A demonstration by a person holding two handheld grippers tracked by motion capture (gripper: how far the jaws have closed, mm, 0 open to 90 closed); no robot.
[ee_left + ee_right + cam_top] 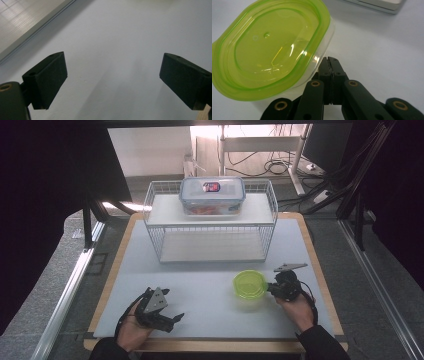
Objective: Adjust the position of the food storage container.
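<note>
Green-lidded container (249,284): set on the desk (210,290), near right. Right hand-held gripper (329,65): jaws pressed together, tips against its wall. Left hand-held gripper (112,80): jaws held apart, near left.

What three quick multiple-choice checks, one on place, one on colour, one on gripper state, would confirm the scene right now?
1. Where is the blue-rimmed box?
A. on the wire rack's top shelf
B. on the table in front of the rack
C. beside the left gripper

2. What colour is the lid of the small container?
A. red
B. lime green
C. white

3. How do the left gripper's jaws stand?
A. shut on the container
B. shut on nothing
C. open

Answers: 1 A, the high view shows it up on the rack; 2 B, green in the right gripper view; 3 C, bare table shows between the jaws.
</note>
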